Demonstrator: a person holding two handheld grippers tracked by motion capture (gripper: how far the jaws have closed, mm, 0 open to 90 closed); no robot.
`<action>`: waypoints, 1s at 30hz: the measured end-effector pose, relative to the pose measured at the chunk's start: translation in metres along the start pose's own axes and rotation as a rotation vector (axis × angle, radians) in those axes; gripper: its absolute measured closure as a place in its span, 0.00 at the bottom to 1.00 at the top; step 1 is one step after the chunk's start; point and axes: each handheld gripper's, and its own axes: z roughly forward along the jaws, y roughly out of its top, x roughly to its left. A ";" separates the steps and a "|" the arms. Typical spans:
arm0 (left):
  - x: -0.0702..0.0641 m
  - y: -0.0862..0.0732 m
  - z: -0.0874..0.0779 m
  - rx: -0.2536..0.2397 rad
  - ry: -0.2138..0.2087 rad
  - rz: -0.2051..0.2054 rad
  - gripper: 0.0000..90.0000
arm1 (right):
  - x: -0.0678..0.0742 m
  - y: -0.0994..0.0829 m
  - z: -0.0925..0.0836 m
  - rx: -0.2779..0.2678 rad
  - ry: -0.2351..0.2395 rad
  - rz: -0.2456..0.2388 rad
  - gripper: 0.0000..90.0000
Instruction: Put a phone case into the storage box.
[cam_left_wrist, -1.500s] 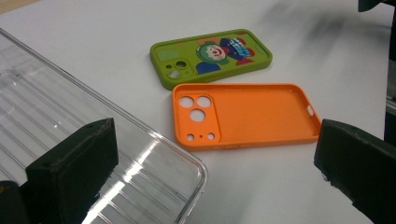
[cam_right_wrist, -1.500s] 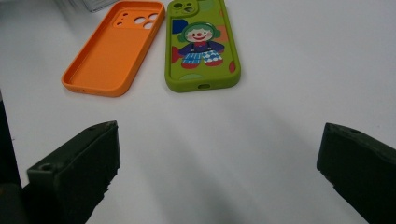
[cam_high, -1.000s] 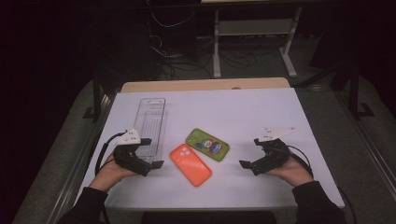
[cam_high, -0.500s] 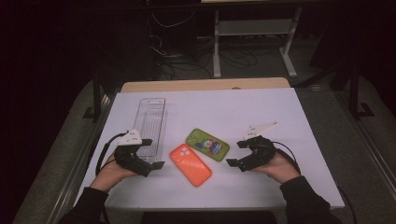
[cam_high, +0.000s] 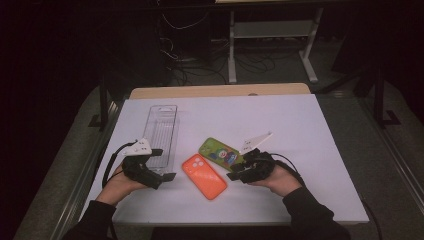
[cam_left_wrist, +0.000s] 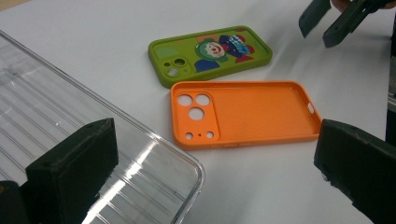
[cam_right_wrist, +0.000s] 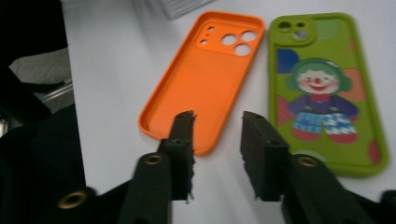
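Note:
An orange phone case (cam_high: 204, 175) lies inner side up on the white table (cam_high: 300, 130), and a green case with a clown picture (cam_high: 220, 152) lies beside it. My right gripper (cam_high: 236, 170) sits just right of both. In the right gripper view its jaws (cam_right_wrist: 218, 135) have just been closing. They stand narrowly open over the near end of the orange case (cam_right_wrist: 205, 74), beside the green case (cam_right_wrist: 322, 88), with nothing clamped between them. My left gripper (cam_high: 162, 165) rests wide open at the near end of a clear plastic tray (cam_high: 161, 135).
In the left gripper view, the clear tray (cam_left_wrist: 70, 121) lies under the left jaw, with the orange case (cam_left_wrist: 252, 112) and green case (cam_left_wrist: 210, 53) ahead and the right gripper (cam_left_wrist: 329, 18) beyond. Dark floor, cables and desk legs lie past the table's far edge.
My right gripper has moved left across the table up to the two cases, and its jaws have narrowed. The left gripper and the cases have stayed where they were.

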 end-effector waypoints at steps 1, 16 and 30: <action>0.000 0.000 0.000 0.002 0.000 0.002 0.00 | 0.002 0.001 0.003 0.007 0.007 0.003 0.79; 0.001 0.000 -0.001 0.004 -0.001 0.003 0.00 | 0.011 0.009 0.043 0.117 -0.010 -0.093 0.98; 0.000 0.000 0.001 0.009 -0.007 -0.003 0.00 | 0.009 0.005 0.053 0.179 -0.086 -0.118 0.98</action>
